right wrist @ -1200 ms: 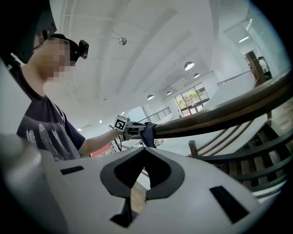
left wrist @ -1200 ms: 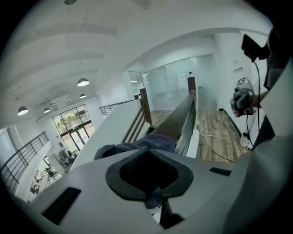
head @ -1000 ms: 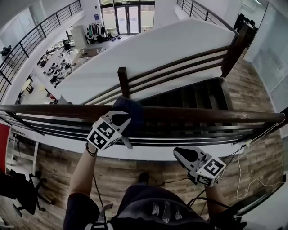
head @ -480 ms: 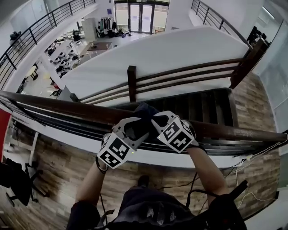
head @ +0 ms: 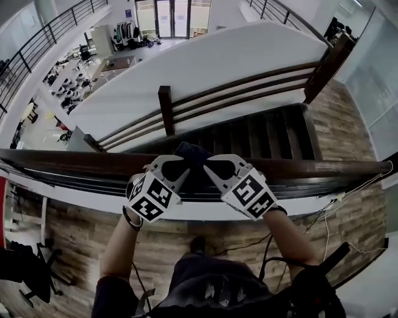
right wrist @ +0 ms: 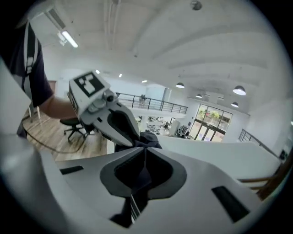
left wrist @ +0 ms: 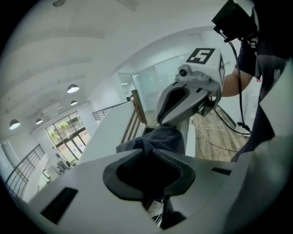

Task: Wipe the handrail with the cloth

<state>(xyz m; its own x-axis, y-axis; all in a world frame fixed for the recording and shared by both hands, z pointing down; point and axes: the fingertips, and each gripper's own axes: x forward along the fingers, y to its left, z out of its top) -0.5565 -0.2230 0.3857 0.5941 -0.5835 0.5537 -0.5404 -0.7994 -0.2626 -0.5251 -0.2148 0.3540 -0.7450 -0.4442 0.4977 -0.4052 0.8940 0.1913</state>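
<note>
- left gripper (left wrist: 149,153): white two-jaw tool, jaws closing w/ dark blue cloth (left wrist: 158,139) bunched btwn them, pads already on the fabric.
- right gripper (right wrist: 143,151): jaws clenched on a fold of the same cloth; it faces the left gripper tip to tip, v. close.
- cloth: humped over the top of the dark brown wooden handrail (head: 74,163), mid-span, btwn the two grippers.
- near side of the rail: light wood-plank floor (head: 68,236), thin white cable (head: 328,223) trailing at right.
- beyond the rail: dark staircase (head: 261,133) going down, second wooden banister (head: 249,93), white sloped wall (head: 205,59).
- far bg: lower level w/ desks (head: 68,87), glass doors (head: 165,15), round ceiling lamps (left wrist: 72,88).
</note>
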